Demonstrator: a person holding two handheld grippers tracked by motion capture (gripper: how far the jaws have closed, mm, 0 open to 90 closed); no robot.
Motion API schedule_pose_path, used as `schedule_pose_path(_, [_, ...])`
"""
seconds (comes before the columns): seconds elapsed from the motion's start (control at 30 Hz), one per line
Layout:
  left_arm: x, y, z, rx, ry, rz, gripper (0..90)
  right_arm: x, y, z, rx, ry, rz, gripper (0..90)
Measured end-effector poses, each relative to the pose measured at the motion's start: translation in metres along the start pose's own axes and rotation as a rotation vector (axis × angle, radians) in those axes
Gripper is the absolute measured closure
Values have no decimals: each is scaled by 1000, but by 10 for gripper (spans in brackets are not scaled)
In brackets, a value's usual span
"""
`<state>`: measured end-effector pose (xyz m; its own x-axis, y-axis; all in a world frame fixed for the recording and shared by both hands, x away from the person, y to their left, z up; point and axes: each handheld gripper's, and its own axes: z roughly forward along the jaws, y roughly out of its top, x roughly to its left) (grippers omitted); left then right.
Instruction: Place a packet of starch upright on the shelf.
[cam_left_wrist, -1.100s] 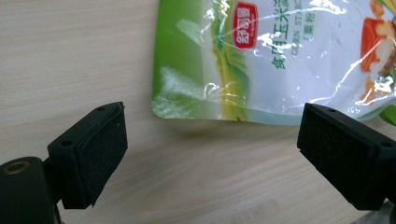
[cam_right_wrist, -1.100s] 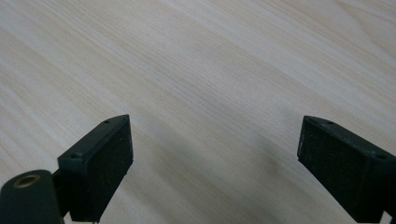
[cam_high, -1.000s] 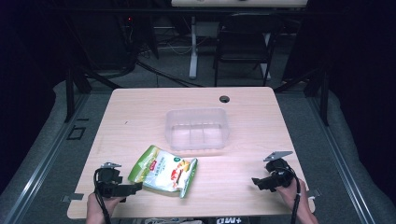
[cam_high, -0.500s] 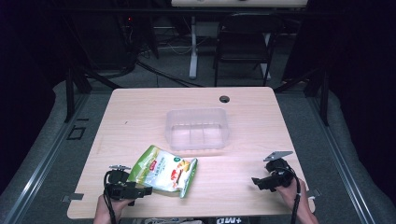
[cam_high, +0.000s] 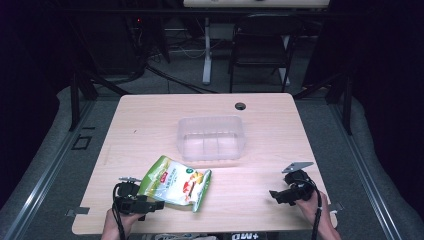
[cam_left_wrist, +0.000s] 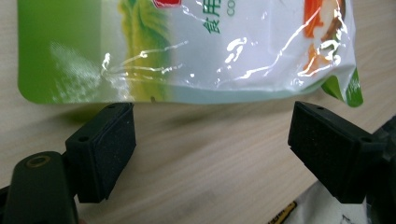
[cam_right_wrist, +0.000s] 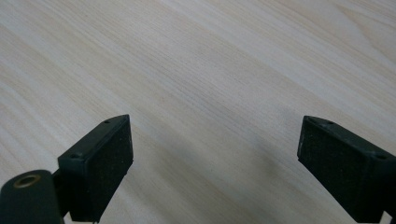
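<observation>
A green and white snack bag (cam_high: 175, 182) lies flat on the wooden table (cam_high: 150, 125), near the front left. My left gripper (cam_high: 152, 205) stands open just at the bag's near edge, pointing right. In the left gripper view the bag (cam_left_wrist: 187, 46) lies just beyond the two spread pads (cam_left_wrist: 102, 149), with nothing between them. My right gripper (cam_high: 275, 195) is open at the front right, held low over bare wood (cam_right_wrist: 210, 93). A clear plastic container (cam_high: 211, 137) sits empty at the table's middle.
A round cable hole (cam_high: 240, 106) is near the table's far edge. A dark chair (cam_high: 260, 45) and a white desk leg (cam_high: 206, 50) stand beyond the table. Grey floor mats flank both sides.
My left gripper has moved right along the front edge, from the table's left corner up to the bag's near edge. The right gripper has stayed put.
</observation>
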<state>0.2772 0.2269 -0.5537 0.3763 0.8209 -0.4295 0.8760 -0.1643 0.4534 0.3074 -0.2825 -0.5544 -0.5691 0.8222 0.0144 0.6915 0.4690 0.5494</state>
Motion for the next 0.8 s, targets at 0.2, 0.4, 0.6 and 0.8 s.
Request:
schedule_pose_path(0.2, [9,6,-1,-58,13,-44,185,0,0,1,1,5,9,99])
schedule_pose_path(0.4, [19,10,0,-125,64,-105,309,0,0,2,5,1,9,99])
schedule_pose_path(0.6, [24,15,4,-177,109,-156,335,0,0,2,7,0,8,99])
schedule_pose_path(0.8, [24,23,16,-140,133,-108,464,0,0,2,7,-1,4,99])
